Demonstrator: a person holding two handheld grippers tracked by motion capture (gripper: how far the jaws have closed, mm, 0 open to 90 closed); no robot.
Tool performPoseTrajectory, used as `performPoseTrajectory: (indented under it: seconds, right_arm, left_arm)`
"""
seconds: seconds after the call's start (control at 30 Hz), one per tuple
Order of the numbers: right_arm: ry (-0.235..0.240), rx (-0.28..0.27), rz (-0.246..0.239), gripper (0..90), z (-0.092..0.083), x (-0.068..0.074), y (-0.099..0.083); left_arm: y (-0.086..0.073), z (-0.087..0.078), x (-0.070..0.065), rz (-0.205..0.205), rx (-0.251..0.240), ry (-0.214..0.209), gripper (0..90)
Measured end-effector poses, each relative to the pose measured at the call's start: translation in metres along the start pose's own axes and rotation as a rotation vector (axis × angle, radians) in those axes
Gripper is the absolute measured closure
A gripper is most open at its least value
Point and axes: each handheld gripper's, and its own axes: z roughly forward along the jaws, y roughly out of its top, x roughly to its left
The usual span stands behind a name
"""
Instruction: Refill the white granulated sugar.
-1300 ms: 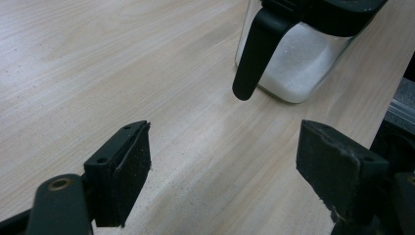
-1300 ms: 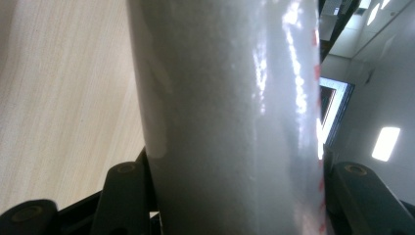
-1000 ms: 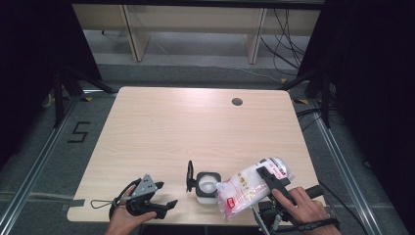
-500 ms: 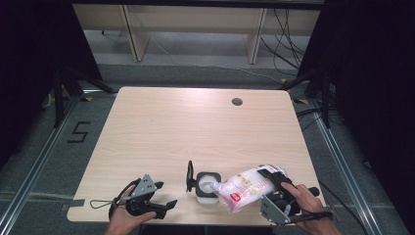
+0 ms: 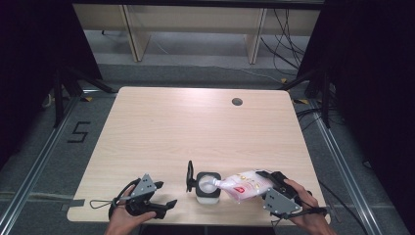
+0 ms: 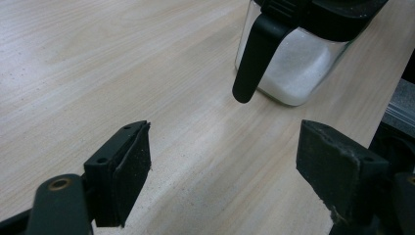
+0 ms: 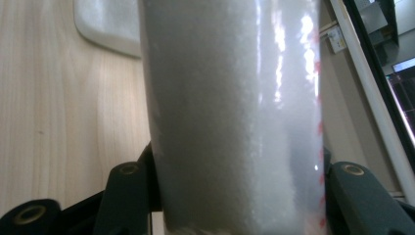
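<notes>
Right hand-held gripper (image 5: 266,188) half-closed, clamping bag (image 5: 244,184) over jar (image 5: 208,186)

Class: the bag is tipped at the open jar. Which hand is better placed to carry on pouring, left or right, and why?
Right. The right tool is clamped on the bag, whose mouth lies over the open jar. The left tool rests open on the table, apart from the jar, holding nothing.

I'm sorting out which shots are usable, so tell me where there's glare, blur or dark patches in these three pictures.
High view: table evenly lit, surroundings nearly black, bag and jar small but legible. Left gripper view: jar sharp, open left gripper crisp, soft sheen on the wood. Right gripper view: bag too close and soft, bright glare streaks down its plastic; right gripper clamps it.
</notes>
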Motion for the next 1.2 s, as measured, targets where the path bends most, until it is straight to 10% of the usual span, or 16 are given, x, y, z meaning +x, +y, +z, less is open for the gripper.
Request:
performPoseTrajectory:
  seconds: [0.3, 1.2]
  right_arm:
    - [0.047, -0.115, 0.2, 49.2, 0.011, -0.007, -0.017]
    - [0.098, -0.352, 0.586, 52.4, 0.08, -0.04, -0.05]
  left_arm:
    - [0.0, 0.0, 0.0, 0.002, 0.013, 0.006, 20.1]
    - [0.001, -0.001, 0.0, 0.002, 0.012, 0.001, 20.1]
